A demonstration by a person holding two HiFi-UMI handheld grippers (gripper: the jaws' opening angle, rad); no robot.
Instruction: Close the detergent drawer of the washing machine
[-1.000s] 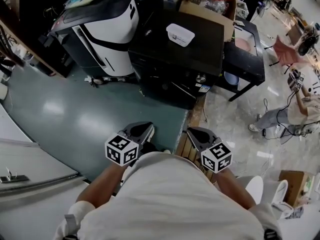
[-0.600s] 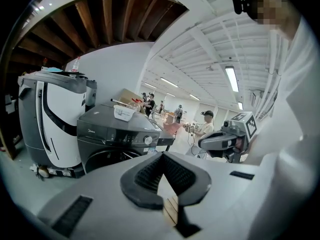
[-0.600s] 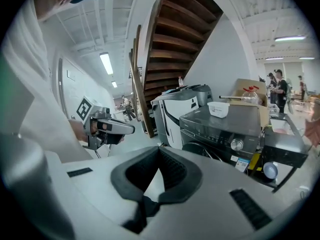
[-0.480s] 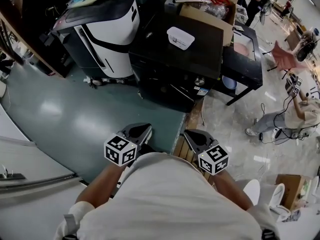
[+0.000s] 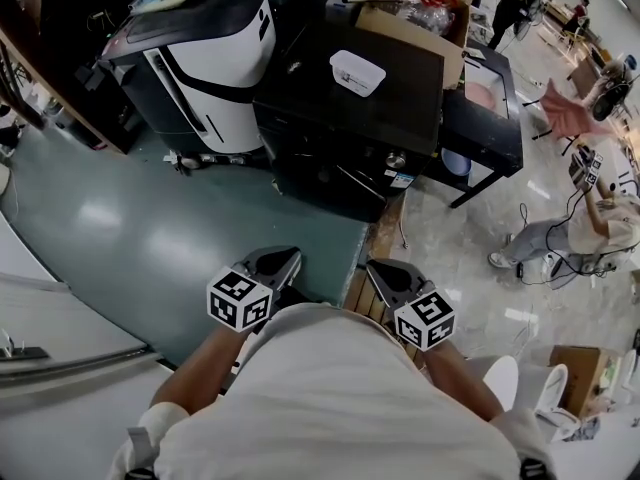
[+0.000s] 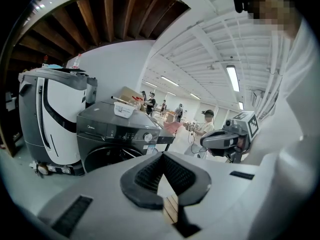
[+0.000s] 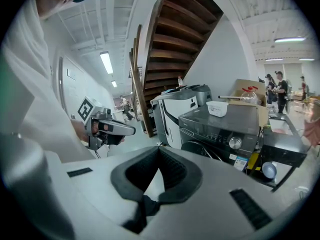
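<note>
The black front-load washing machine [image 5: 350, 118] stands across the floor from me, with a white tub [image 5: 358, 72] on its lid. In the left gripper view its control panel [image 6: 120, 131] faces me with a round knob [image 6: 147, 137]. The detergent drawer sits at the panel's left end [image 6: 92, 128], and I cannot tell whether it stands out. My left gripper [image 5: 288, 260] and right gripper [image 5: 378, 268] are held close to my body, well short of the washer. The left gripper [image 6: 161, 153] is shut and empty. The right gripper [image 7: 159, 147] also has its tips together with nothing between them.
A white and black appliance [image 5: 200, 58] stands left of the washer. Behind the washer is a cardboard box [image 5: 420, 13], and a black table [image 5: 485, 118] is to its right. Wooden slats [image 5: 365, 293] lie by my feet. A person [image 5: 590, 223] sits at the right, and stairs [image 7: 175, 29] rise overhead.
Both grippers stay where they were, shut. The head view has drifted a little, so the washer sits slightly further left.
</note>
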